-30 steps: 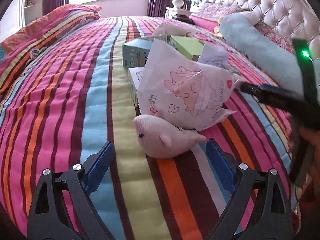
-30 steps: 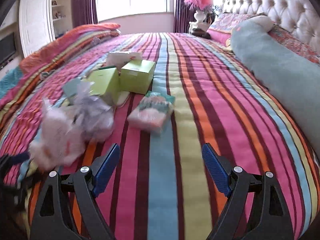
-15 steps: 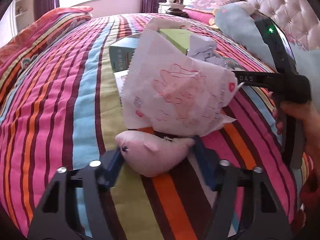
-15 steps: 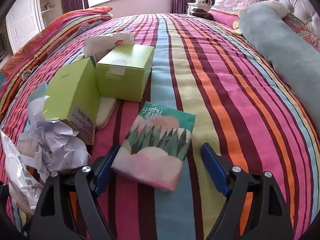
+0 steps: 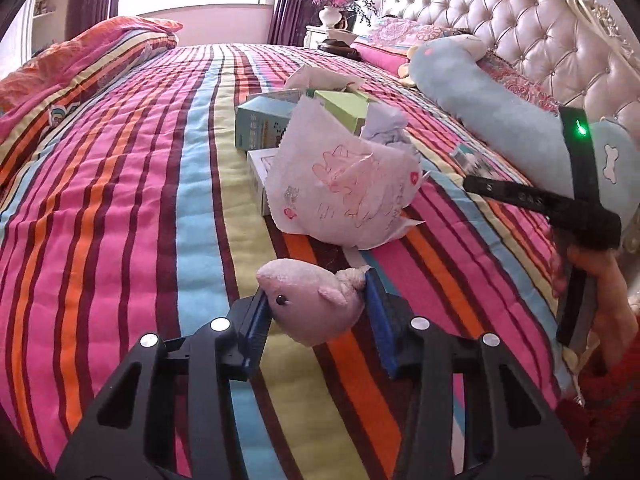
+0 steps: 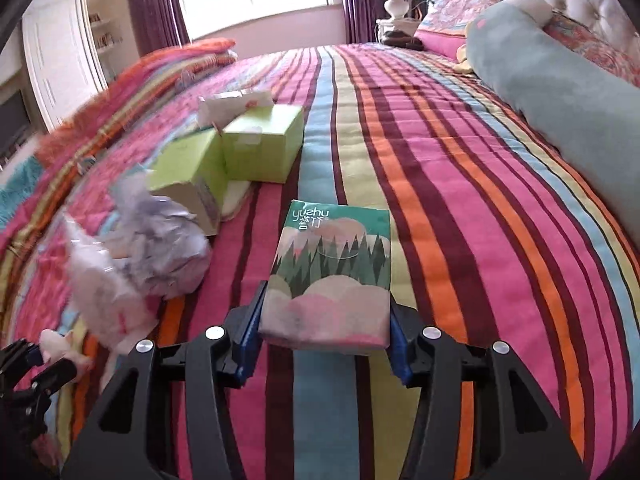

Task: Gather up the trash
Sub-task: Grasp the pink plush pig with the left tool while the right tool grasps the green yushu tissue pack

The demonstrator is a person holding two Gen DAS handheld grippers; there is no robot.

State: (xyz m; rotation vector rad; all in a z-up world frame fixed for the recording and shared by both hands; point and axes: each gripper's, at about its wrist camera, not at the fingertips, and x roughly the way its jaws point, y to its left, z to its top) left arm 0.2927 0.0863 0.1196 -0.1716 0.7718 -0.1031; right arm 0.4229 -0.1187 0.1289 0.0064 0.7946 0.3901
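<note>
My left gripper [image 5: 316, 312] is shut on a small pink plush toy [image 5: 312, 300], held just above the striped bedspread [image 5: 120, 200]. Behind it lie a white plastic bag with pink drawings [image 5: 344, 196], crumpled paper [image 5: 386, 126] and several boxes [image 5: 264, 126]. My right gripper [image 6: 324, 332] is shut on a green tissue pack printed with trees [image 6: 332, 276]. In the right wrist view, crumpled paper [image 6: 160, 244], the white bag [image 6: 108, 300] and two green boxes [image 6: 260, 148] lie to the left. The left gripper with the plush toy [image 6: 60, 344] shows at the lower left.
A long blue plush pillow [image 5: 500, 120] lies along the tufted headboard [image 5: 540, 40] on the right. A folded striped quilt [image 5: 80, 60] lies at the far left. A vase with pink feathers [image 5: 332, 4] stands on a nightstand behind the bed.
My left gripper moved forward and closed on the pink plush toy. My right gripper moved forward and closed on the green tissue pack.
</note>
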